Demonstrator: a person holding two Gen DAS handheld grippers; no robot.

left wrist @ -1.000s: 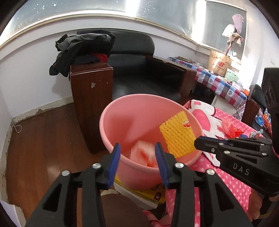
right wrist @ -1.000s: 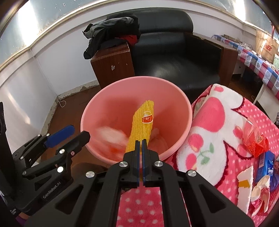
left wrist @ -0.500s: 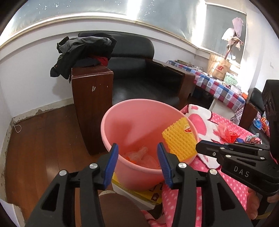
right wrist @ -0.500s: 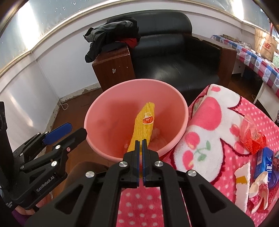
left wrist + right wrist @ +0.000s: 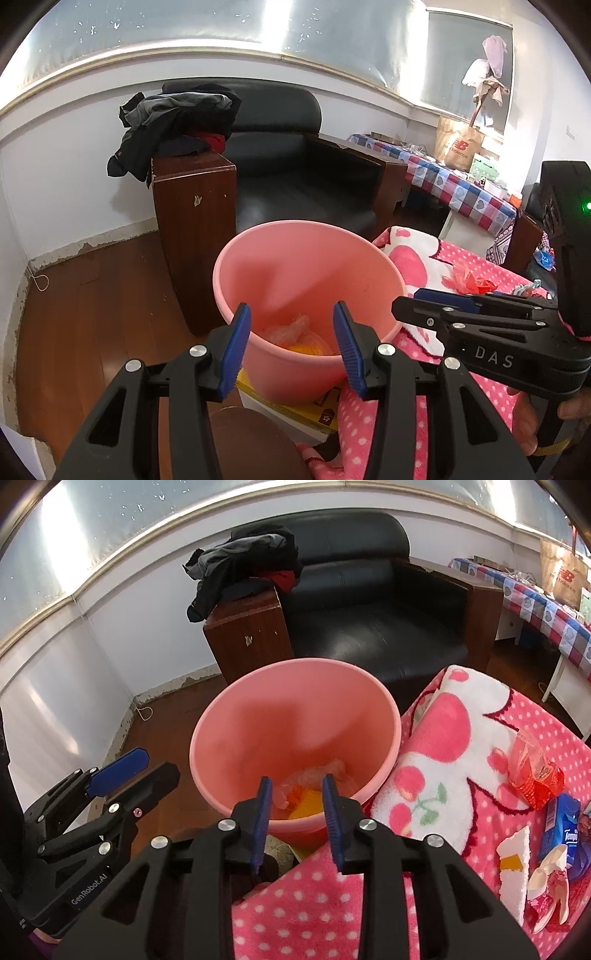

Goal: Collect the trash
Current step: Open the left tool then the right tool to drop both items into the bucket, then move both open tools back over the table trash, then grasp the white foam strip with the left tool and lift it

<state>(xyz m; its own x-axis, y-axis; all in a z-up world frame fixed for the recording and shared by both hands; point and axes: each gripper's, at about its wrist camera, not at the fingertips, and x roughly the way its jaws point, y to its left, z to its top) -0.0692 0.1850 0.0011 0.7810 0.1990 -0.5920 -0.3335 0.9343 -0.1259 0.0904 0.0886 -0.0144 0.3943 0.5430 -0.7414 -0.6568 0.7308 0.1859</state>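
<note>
A pink bucket (image 5: 306, 280) (image 5: 291, 720) stands at the edge of a pink polka-dot blanket (image 5: 461, 760). Yellow foam netting (image 5: 308, 805) and pale plastic wrappers (image 5: 291, 330) lie in its bottom. My left gripper (image 5: 291, 343) is open and empty, just before the bucket's near rim. My right gripper (image 5: 297, 816) is open and empty over the near rim. On the blanket to the right lie a red wrapper (image 5: 535, 779), a blue tissue pack (image 5: 563, 827), a white foam piece (image 5: 511, 864) and a white-pink wrapper (image 5: 550, 871).
A black armchair (image 5: 369, 609) with brown wooden arms stands behind the bucket, dark clothes (image 5: 240, 561) piled on its left arm. A yellow box (image 5: 295, 406) sits under the bucket. A checkered table (image 5: 454, 184) stands at the right. Wooden floor (image 5: 92, 314) lies left.
My right gripper has opened and let go of the yellow foam netting, which fell to the bucket's bottom. Both grippers have drawn back a little from the bucket.
</note>
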